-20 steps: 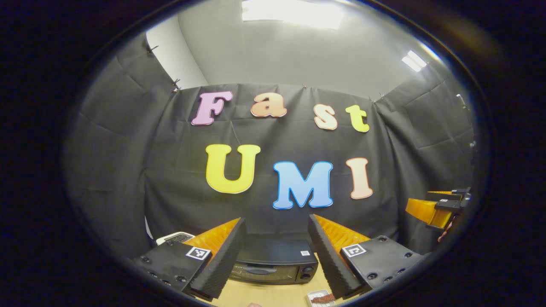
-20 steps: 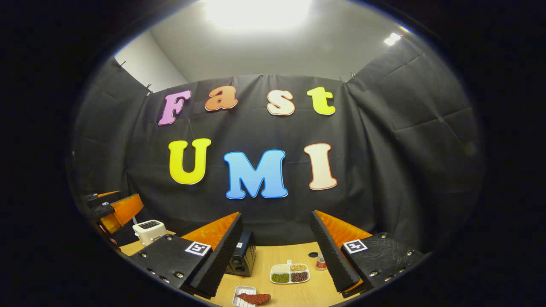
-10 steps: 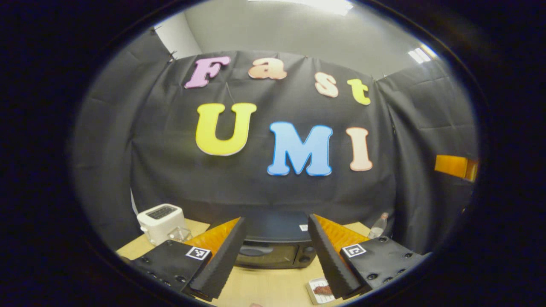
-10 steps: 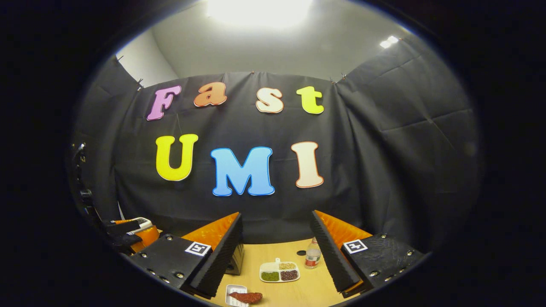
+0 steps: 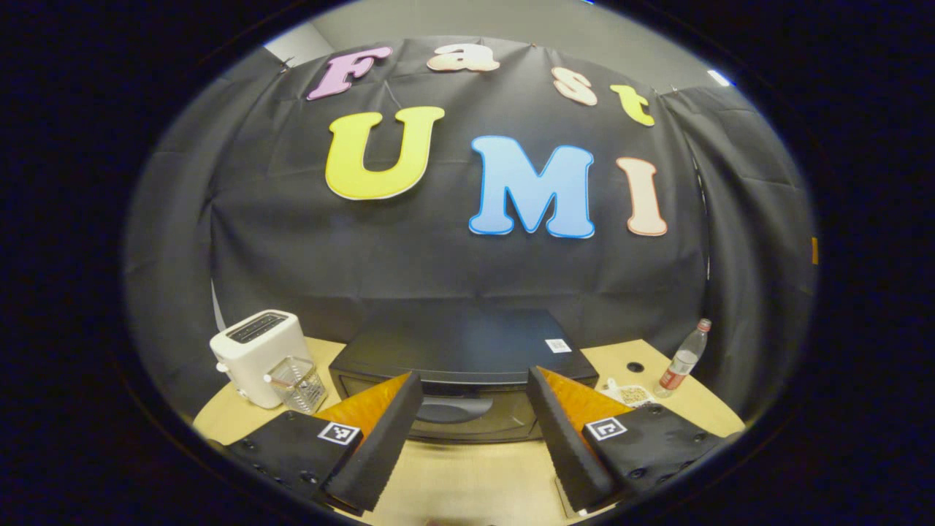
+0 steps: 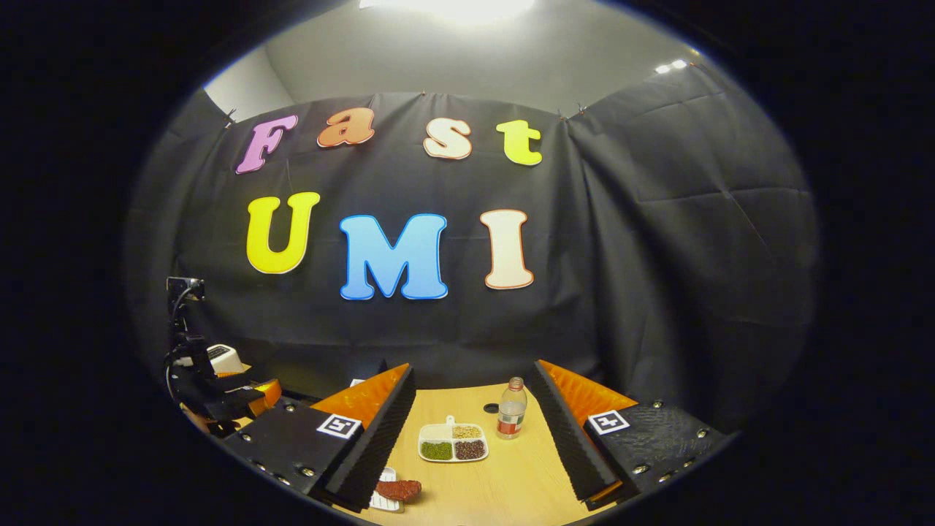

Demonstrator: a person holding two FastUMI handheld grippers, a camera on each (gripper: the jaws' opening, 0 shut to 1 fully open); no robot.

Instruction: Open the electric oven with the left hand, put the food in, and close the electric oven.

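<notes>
Facing black-draped booth: wooden table (image 5: 475,478), oven (image 5: 460,365), 2 hand-held grippers spread apart.

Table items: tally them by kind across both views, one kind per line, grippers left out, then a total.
Electric oven: 1
Toaster: 1
Clear glass cup: 1
Bottle: 1
Divided dish of grains: 1
Small tray with the reddish food: 1
Total: 6

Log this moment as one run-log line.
phase: reach | left gripper: open, facing oven handle | oven door: shut | right gripper: open, empty | food: on table
</notes>
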